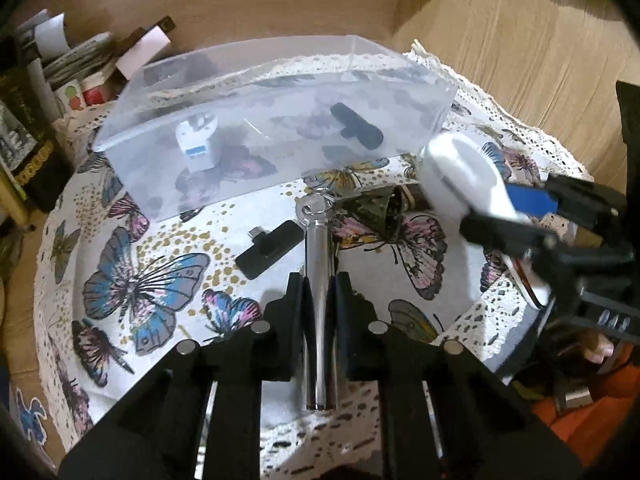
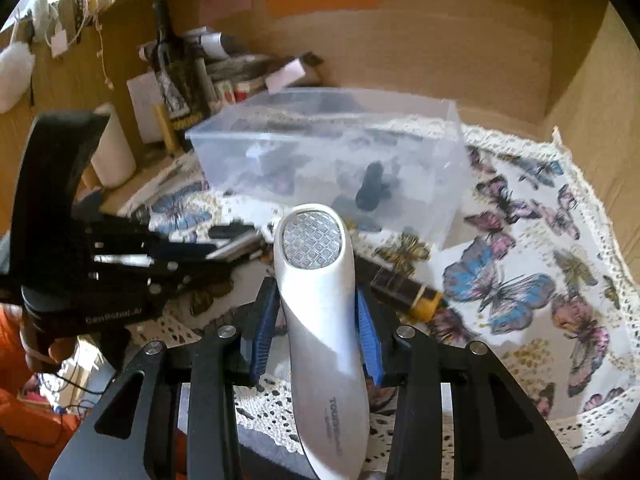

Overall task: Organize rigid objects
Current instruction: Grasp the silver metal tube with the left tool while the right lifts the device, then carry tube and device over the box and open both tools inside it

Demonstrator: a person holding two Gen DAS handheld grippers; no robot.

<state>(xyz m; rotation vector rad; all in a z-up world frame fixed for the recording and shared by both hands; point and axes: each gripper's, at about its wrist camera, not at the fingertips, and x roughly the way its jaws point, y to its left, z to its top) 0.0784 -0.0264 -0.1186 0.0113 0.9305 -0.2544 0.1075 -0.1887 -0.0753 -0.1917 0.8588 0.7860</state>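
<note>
The left claw (image 1: pixel 320 292) is pinched on a slim chrome cylinder (image 1: pixel 319 264), its black fingers (image 1: pixel 294 300) pressed against both sides of the shaft; the cylinder runs forward along the fingers, its ringed end (image 1: pixel 314 207) pointing toward the clear plastic box (image 1: pixel 264 92), close to the box's near wall; whether it touches the cloth below cannot be told. The right claw (image 2: pixel 316 312) is clamped on a white handheld device (image 2: pixel 320 312), blue pads (image 2: pixel 366 320) gripping its waist; the device's head, with a round gridded lens (image 2: pixel 312 245), points toward the box, and its handle runs back between the fingers.

The box stands on the butterfly-print tablecloth (image 1: pixel 136 280) with a lace edge that covers the table; inside it lie a small white adapter (image 1: pixel 197 146) toward the left and a black T-shaped piece (image 1: pixel 356 125) toward the right, well apart from each other. On the cloth in front of the box, just left of the chrome cylinder, lies a black plug adapter (image 1: pixel 269 249); just right of the cylinder lies a dark patterned object (image 1: pixel 384 212), seen from the right wrist as a dark tube with a yellow end (image 2: pixel 404 286) lying beneath the white device.

Behind the box on the left, books and papers (image 1: pixel 36 120) are stacked against a cardboard wall (image 1: pixel 280 0); a pale cylinder (image 2: pixel 114 152) stands beside them.
</note>
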